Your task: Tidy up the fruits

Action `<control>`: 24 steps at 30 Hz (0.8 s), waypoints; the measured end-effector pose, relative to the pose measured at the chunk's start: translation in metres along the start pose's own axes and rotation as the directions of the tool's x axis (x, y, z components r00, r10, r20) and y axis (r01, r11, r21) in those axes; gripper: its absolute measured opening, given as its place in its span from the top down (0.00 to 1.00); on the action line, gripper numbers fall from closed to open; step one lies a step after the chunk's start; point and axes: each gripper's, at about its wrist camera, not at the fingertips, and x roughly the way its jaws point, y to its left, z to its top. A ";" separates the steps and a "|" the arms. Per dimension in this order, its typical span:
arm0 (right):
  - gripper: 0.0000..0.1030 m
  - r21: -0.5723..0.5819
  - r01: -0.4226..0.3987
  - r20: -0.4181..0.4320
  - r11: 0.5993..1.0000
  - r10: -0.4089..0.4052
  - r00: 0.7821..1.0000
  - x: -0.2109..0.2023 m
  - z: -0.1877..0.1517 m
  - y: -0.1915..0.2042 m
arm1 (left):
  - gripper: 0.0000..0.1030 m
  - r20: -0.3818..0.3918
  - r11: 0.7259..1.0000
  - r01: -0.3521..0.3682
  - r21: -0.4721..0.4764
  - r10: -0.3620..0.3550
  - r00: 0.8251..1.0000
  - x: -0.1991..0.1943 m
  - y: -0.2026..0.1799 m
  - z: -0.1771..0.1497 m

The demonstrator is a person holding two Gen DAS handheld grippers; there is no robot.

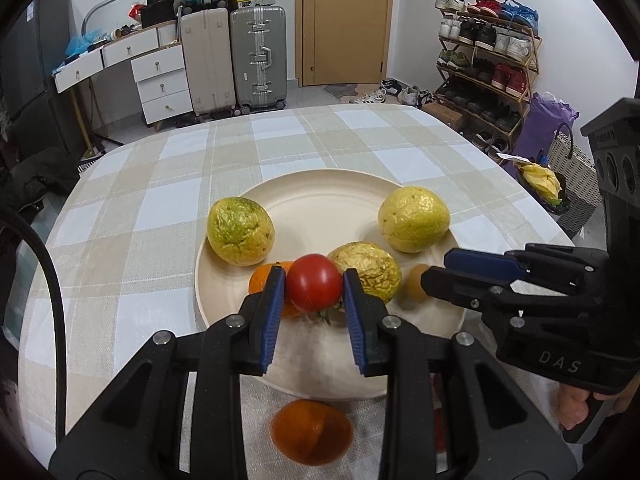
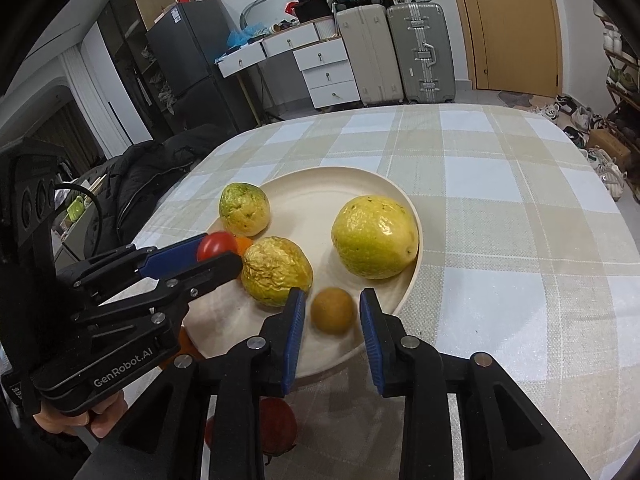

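From your left wrist camera, your left gripper (image 1: 314, 286) has its blue-padded fingers (image 1: 274, 312) clamped on a red tomato (image 1: 314, 288), one pad on each side, above the near part of the cream plate (image 1: 320, 200); just behind the tomato an orange fruit (image 1: 262, 278) peeks out on the left and a wrinkled golden-yellow fruit (image 1: 370, 270) sits on the right; a greenish-yellow fruit (image 1: 240, 231) rests at the plate's left edge and a smoother yellow one (image 1: 414, 219) at its right edge; a small brown fruit (image 1: 416, 282) lies near the right rim, just beside the tip of your right gripper (image 1: 436, 270), which comes in from the right; from this side you cannot tell how far its fingers stand apart; another orange fruit (image 1: 312, 432) lies on the checked desk (image 1: 140, 240) in front of the plate, blurred.

From your right wrist camera, your right gripper (image 2: 332, 310) has its fingers (image 2: 294, 332) apart on either side of the small brown fruit (image 2: 334, 310), with a gap showing on both sides; the fruit rests on the plate (image 2: 400, 292) near its front rim; your left gripper (image 2: 218, 254) reaches in from the left, closed on the tomato (image 2: 214, 245); a reddish fruit (image 2: 276, 424) lies on the desk (image 2: 500, 240) beneath your fingers, mostly hidden.
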 end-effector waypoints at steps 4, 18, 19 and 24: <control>0.51 0.004 0.014 0.026 1.000 -0.014 1.000 -0.011 -0.001 0.000 | 0.60 -0.010 1.000 0.014 -0.001 -0.014 1.000 -0.006 0.001 -0.008; 0.00 0.019 0.051 0.085 0.998 -0.053 0.995 -0.049 -0.020 -0.004 | 0.01 0.064 0.999 -0.009 -0.043 0.012 0.998 -0.071 0.018 -0.050; 0.00 0.006 0.063 0.089 0.998 -0.063 0.994 -0.051 -0.023 -0.003 | 0.01 0.072 0.999 -0.010 -0.047 0.013 0.997 -0.076 0.019 -0.052; 0.00 -0.030 0.096 0.091 0.995 -0.093 0.992 -0.058 -0.034 0.003 | 0.01 0.091 0.999 -0.003 -0.037 0.006 0.996 -0.099 0.020 -0.064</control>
